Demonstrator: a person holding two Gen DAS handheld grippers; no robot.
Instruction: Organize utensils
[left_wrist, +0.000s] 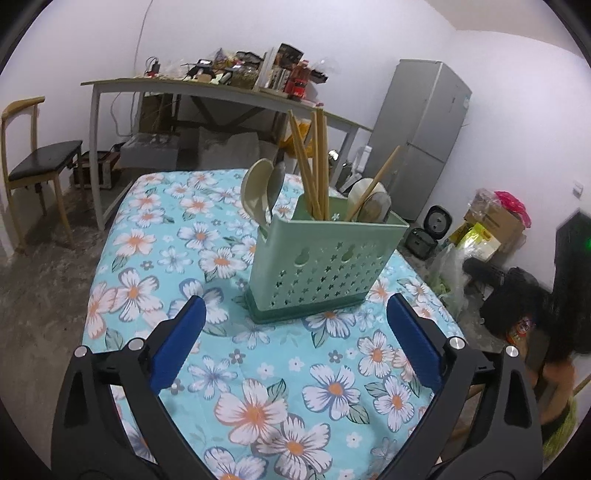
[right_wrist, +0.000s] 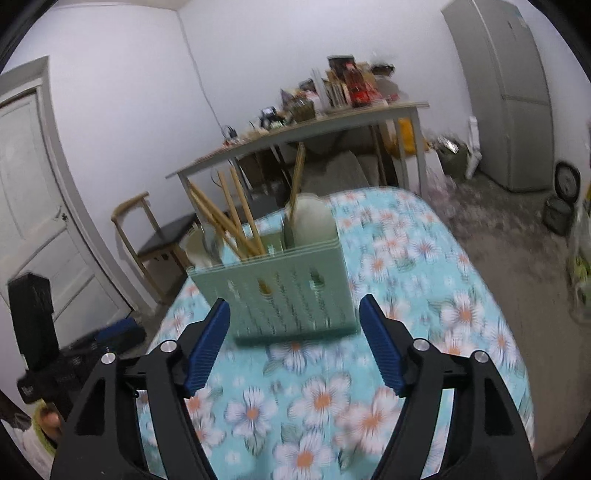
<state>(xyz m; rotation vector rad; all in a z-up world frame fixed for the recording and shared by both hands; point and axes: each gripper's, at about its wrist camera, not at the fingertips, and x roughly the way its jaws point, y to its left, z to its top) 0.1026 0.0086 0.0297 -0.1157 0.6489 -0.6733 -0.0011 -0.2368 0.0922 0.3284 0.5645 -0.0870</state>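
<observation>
A pale green perforated utensil holder stands upright on the floral tablecloth. Several wooden chopsticks lean in its middle part, pale spoons stick out on its left side, and more spoons with one chopstick sit on its right. My left gripper is open, just short of the holder's base, nothing between its blue pads. In the blurred right wrist view the same holder and chopsticks show. My right gripper is open in front of the holder, pads apart from it.
Behind the small table stand a long cluttered desk, a wooden chair at the left and a grey fridge at the right. Bags and boxes lie on the floor to the right. A white door is at the left.
</observation>
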